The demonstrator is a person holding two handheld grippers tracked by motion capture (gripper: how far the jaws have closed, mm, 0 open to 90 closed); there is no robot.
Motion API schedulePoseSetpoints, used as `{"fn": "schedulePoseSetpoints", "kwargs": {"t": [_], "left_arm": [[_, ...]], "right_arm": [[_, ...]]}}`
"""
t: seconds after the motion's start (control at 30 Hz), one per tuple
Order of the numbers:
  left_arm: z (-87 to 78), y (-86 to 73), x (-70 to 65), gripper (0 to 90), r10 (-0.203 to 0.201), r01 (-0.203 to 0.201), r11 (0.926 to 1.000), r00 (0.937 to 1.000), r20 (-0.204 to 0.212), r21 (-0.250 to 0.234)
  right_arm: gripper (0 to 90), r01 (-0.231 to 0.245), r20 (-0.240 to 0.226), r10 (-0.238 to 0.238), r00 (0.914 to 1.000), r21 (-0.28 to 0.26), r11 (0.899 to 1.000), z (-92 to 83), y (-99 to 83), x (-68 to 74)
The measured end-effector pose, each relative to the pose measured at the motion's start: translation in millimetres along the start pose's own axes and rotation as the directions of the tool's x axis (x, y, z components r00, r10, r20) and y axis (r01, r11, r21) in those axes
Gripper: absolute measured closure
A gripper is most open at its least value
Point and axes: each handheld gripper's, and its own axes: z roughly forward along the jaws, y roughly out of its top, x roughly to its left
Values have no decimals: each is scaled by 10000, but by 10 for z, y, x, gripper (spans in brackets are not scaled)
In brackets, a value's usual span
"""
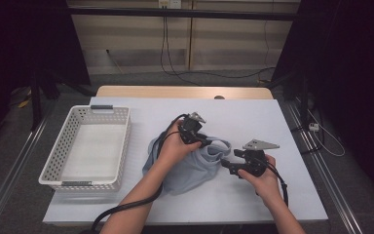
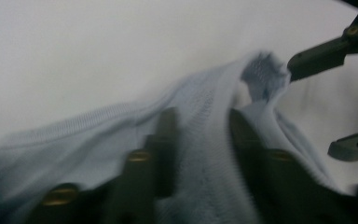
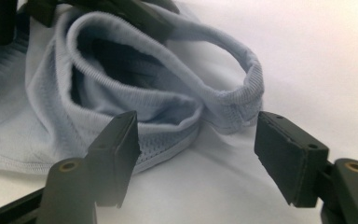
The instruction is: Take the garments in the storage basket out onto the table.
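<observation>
L gripper (image 1: 205, 141) pinches the blue shirt's (image 1: 190, 168) ribbed edge tight. R gripper (image 1: 228, 162) is wide open, just beside the shirt's collar, not touching. Shirt lies on the white table (image 1: 253, 122), right of the basket (image 1: 85, 146)

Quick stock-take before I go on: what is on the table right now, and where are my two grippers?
Garment: one, light blue, crumpled at the middle of the table, its ribbed edge toward the right gripper.
Basket: one, white, perforated walls, left side of the table, nothing visible inside.
Table: one, white cover, a wooden edge showing at the far side.
Cables: black, on the floor beyond the table.
Left gripper: black, on the garment, jaws closed on a fold of its fabric.
Right gripper: black, jaws open, just short of the garment's ribbed edge, holding nothing.
Hands: two, one on each gripper, entering from the near edge.
</observation>
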Motion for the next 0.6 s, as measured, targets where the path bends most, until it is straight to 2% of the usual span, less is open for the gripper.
{"fn": "schedulePoseSetpoints", "kwargs": {"t": [0.07, 0.23, 0.4, 0.47, 0.6], "left_arm": [[-15, -15, 14, 848, -210, 210, 9998, 9998, -62, 8], [-200, -17, 59, 859, -554, 538, 9964, 9982, -223, -659], [-393, -57, 117, 860, -846, 801, 9914, 9956, -403, -1032], [-453, -90, 140, 860, -968, 913, 9893, 9944, -430, -1140], [-536, -167, 191, 860, -1141, 1069, 9881, 9915, -617, -1102]], "right_arm": [[324, 18, -37, -17, 10000, 29, 10000, 18, -2, 16], [396, 244, -99, -242, 9997, 268, 9993, 96, -18, 44], [429, 253, -347, -242, 9991, 319, 9992, 225, 10, 98], [435, 124, -619, -109, 9980, 243, 9996, 284, 38, 131], [413, 414, -919, -393, 9950, 216, 9989, 400, 102, 225]]}}
